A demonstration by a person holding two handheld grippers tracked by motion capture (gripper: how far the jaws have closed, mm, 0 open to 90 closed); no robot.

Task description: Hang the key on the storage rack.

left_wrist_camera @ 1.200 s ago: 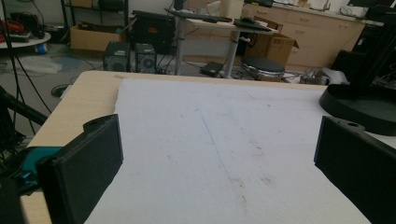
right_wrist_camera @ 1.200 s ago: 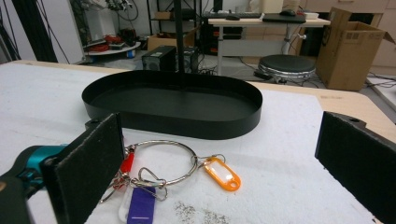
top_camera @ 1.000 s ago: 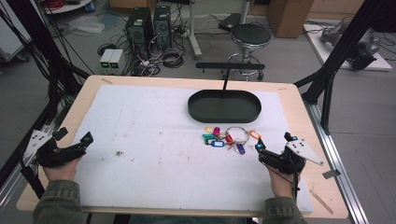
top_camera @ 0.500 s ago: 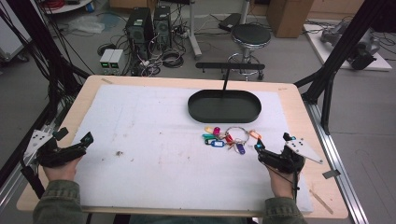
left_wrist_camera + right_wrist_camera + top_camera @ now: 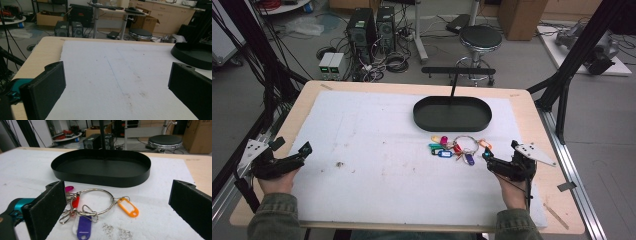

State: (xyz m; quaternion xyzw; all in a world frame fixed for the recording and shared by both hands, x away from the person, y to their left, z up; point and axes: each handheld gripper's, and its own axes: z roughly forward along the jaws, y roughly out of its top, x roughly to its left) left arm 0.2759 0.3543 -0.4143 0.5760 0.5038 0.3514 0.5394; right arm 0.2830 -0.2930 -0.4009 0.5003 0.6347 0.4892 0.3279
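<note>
My right gripper [image 5: 490, 159] sits low over the white mat [image 5: 377, 145], its jaws spread wide and holding nothing. Just ahead of them lies the key ring [image 5: 92, 202], flat on the mat, not touched by either jaw. Through my right gripper view the ring's wire loop sits between the two jaws and slightly toward the left one; the orange tag [image 5: 128, 207] lies near the middle, well apart from the right jaw, while the purple tag [image 5: 82, 227] and the red and pink tags crowd close beside the left jaw. Beyond the ring, farther ahead, stands the black tray [image 5: 100, 178], its near wall just past the loop. In the high view the key ring [image 5: 457, 148] lies just off my right gripper's tips, between them and the tray [image 5: 452, 122].

My left gripper [image 5: 287, 159] is well apart from all this, at the far left edge of the mat, jaws also released and wide, with bare mat between them. From it, the tray [image 5: 192, 53] shows ahead and off to the right.

Against the picture half a second ago, I find hardly any difference: both grippers sit in the same places with the same spread, and the ring and tray have not shifted. Compared with a second ago, the same holds, as far as I can tell.
</note>
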